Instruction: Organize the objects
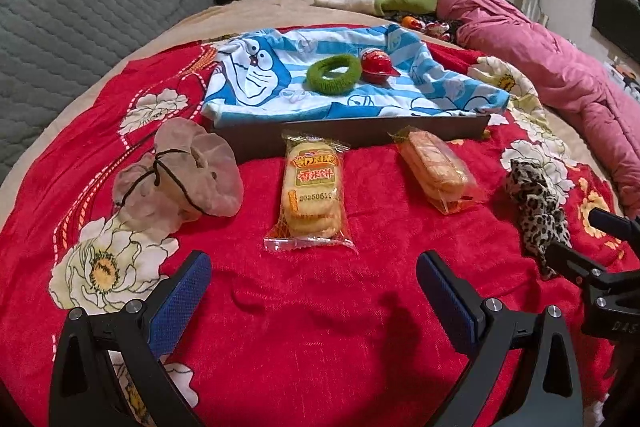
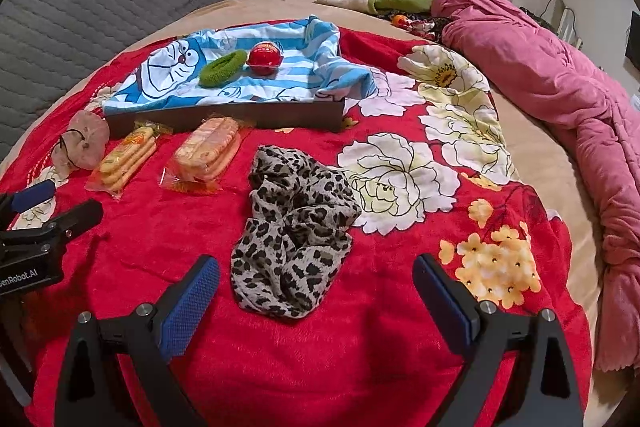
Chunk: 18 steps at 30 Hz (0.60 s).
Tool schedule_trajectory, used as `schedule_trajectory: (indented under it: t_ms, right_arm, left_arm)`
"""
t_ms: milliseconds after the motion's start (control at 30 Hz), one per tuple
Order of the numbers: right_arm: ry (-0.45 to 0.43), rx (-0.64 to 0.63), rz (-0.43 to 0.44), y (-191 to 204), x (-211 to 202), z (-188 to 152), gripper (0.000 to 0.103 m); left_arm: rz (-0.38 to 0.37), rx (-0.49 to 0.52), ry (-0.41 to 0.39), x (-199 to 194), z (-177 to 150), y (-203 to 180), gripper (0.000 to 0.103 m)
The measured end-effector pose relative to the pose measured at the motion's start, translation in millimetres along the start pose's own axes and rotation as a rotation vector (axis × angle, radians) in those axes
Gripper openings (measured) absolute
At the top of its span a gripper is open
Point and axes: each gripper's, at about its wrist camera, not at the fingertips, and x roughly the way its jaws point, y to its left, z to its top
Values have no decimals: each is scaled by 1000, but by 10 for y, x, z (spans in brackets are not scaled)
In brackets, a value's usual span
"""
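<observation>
Two items, a green hair tie (image 1: 334, 73) and a red ball (image 1: 376, 65), already sat in the cloth-lined tray (image 1: 360, 133) at upper centre. Four remained on the red blanket (image 1: 300, 327): two cracker packs (image 1: 312, 193) (image 1: 436, 169), a sheer scrunchie (image 1: 180, 175) and a leopard scrunchie (image 2: 292, 231). Left gripper (image 1: 314, 291) and right gripper (image 2: 316, 295) were both spread wide and empty, so I judged the sorting about a third done.

Your left wrist view looks forward and down between wide-set jaws, close over the red floral blanket (image 1: 320, 327); the yellow rice-cracker packet (image 1: 312, 193) lies just ahead, centred. Your right wrist view sits alongside, facing likewise. Both share the dark tray lined with blue cartoon cloth (image 2: 224, 119).
</observation>
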Motion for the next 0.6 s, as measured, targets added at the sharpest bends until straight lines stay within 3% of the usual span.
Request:
schedule_trajectory:
  t_ms: [600]
  right_arm:
    - [23, 19, 5, -75, 178, 110, 98]
  left_arm:
    - [-6, -18, 18, 239, 150, 9, 102]
